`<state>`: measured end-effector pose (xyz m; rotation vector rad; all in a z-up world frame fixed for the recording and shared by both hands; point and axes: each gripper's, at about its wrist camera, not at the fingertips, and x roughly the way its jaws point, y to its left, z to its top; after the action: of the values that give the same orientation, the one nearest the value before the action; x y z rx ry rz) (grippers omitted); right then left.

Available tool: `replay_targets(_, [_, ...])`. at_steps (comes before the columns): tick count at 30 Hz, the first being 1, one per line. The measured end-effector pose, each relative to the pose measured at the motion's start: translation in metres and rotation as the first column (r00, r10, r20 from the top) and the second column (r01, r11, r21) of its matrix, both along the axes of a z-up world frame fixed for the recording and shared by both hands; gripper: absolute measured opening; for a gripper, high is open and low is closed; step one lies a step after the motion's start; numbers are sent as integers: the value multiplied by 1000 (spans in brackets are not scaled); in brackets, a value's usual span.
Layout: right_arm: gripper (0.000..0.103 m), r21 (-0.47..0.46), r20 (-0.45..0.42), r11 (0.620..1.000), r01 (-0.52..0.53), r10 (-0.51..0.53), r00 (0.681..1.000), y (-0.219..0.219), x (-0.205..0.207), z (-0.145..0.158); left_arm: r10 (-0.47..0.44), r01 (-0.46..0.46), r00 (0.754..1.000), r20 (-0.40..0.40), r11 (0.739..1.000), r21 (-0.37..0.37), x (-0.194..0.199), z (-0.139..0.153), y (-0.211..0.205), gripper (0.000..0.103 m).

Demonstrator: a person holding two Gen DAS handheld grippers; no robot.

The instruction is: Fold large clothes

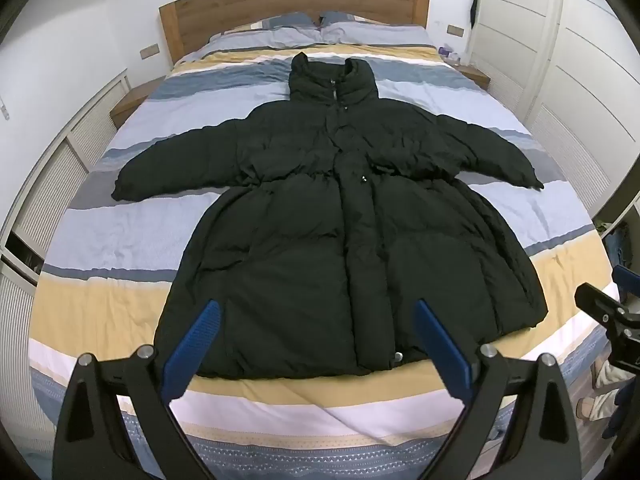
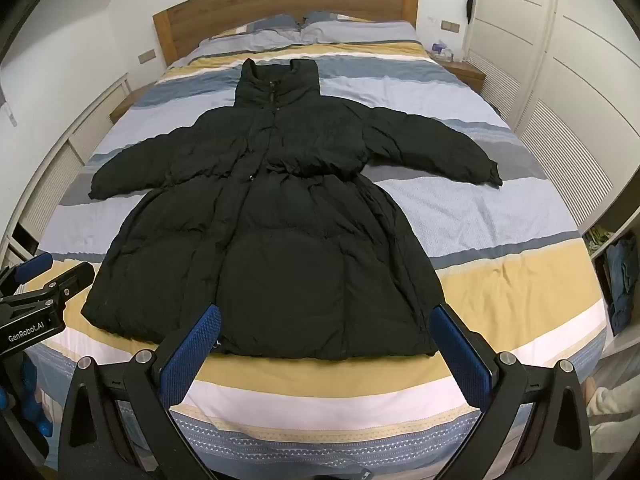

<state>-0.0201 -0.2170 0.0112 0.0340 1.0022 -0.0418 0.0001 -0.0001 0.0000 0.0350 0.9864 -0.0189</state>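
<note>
While both grippers hang over the foot of the bed, the black puffer coat (image 1: pixel 340 216) lies flat and unfolded on the striped duvet (image 1: pixel 120 236).

Going left to right: the coat's left sleeve (image 1: pixel 180 164) sticks out toward the louvered cabinets, the zipped body sits in the middle with its collar pointing at the wooden headboard (image 1: pixel 292 12), and the other sleeve (image 1: pixel 492 152) reaches toward the white wardrobe. The left gripper (image 1: pixel 316 344) has its blue fingers spread wide, nothing between them, just above the hem. The right gripper (image 2: pixel 326 344) is spread the same way, also empty.
</note>
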Motion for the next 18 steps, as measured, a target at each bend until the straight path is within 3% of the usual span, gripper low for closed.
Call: replay_targets(18, [102,0,-3,1000,0,0,1000,-1,0,-1,-1,1,1000,-9,1000,1,0,0,0,98])
